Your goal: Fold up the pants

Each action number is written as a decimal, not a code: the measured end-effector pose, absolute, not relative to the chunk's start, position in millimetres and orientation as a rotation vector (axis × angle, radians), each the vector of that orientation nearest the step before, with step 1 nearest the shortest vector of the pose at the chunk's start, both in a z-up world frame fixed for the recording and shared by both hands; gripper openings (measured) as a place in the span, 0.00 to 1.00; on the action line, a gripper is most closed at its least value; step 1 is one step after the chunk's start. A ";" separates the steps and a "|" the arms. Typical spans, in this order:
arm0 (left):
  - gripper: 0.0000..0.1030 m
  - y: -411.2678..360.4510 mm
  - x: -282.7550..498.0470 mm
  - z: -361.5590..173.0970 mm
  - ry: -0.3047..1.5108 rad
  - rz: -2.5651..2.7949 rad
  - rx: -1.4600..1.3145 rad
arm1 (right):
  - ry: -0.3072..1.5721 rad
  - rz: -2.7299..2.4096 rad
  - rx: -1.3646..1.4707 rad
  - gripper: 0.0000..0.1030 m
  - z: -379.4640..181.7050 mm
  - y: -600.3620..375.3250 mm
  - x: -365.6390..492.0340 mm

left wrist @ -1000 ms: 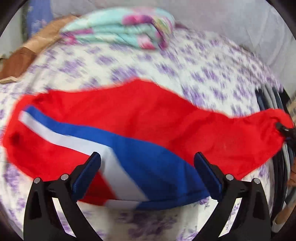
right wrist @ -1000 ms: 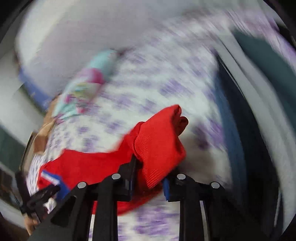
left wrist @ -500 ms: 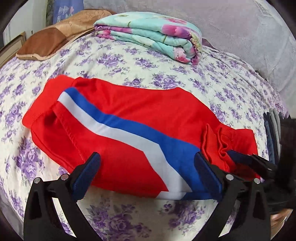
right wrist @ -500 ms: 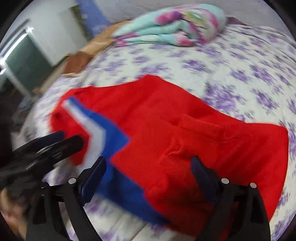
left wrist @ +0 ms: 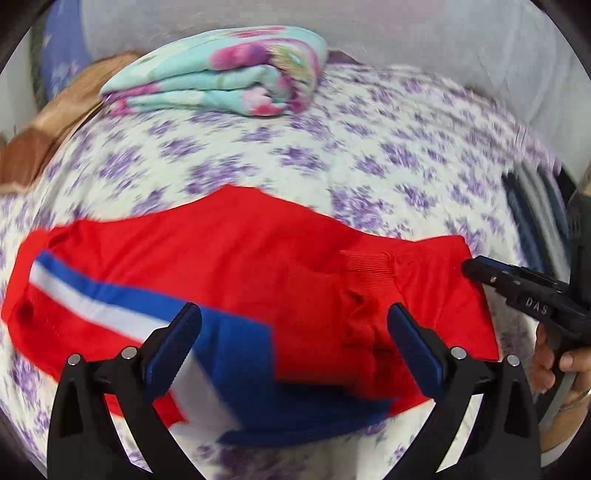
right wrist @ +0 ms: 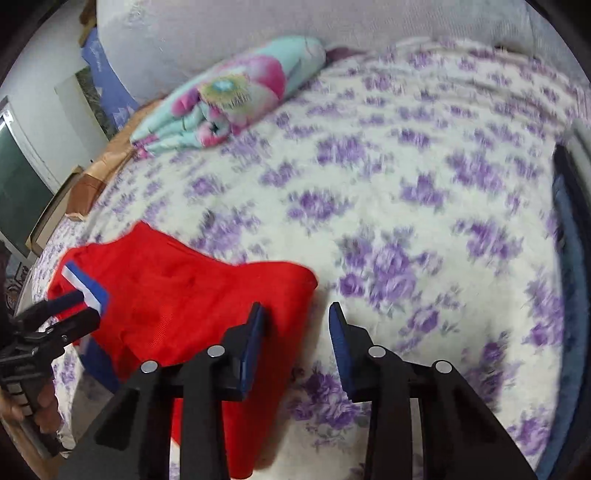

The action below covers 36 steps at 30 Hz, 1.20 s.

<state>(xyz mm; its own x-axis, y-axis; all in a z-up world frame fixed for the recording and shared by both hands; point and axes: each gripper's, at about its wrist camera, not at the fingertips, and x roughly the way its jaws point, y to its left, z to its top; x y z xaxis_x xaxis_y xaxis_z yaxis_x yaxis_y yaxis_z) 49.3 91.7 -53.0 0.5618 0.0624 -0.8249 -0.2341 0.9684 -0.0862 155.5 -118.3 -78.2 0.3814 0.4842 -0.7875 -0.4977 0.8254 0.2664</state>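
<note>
The red pants (left wrist: 229,254) with a blue and white side stripe (left wrist: 92,299) lie folded on the flowered bed sheet (left wrist: 332,147). My left gripper (left wrist: 293,339) is open and empty, just above their near edge. My right gripper (right wrist: 297,343) is open and empty at the right edge of the pants (right wrist: 192,295). The right gripper also shows in the left wrist view (left wrist: 476,271), its tip at the pants' right corner. The left gripper shows at the left edge of the right wrist view (right wrist: 70,314), over the striped end.
A folded floral blanket (left wrist: 221,81) lies at the far side of the bed. A brown pillow (left wrist: 22,158) sits at the far left. Stacked dark clothes (right wrist: 569,229) lie along the bed's right edge. A grey wall (right wrist: 258,22) stands behind.
My right gripper let go of the red cuff, which now lies folded onto the pants, and it drew back to their right edge. The left gripper stayed open and shifted slightly.
</note>
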 end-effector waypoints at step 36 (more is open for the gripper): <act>0.81 312.7 -57.6 -86.5 0.972 0.476 -0.851 | 0.912 0.666 -0.025 0.80 -84.1 -117.2 139.0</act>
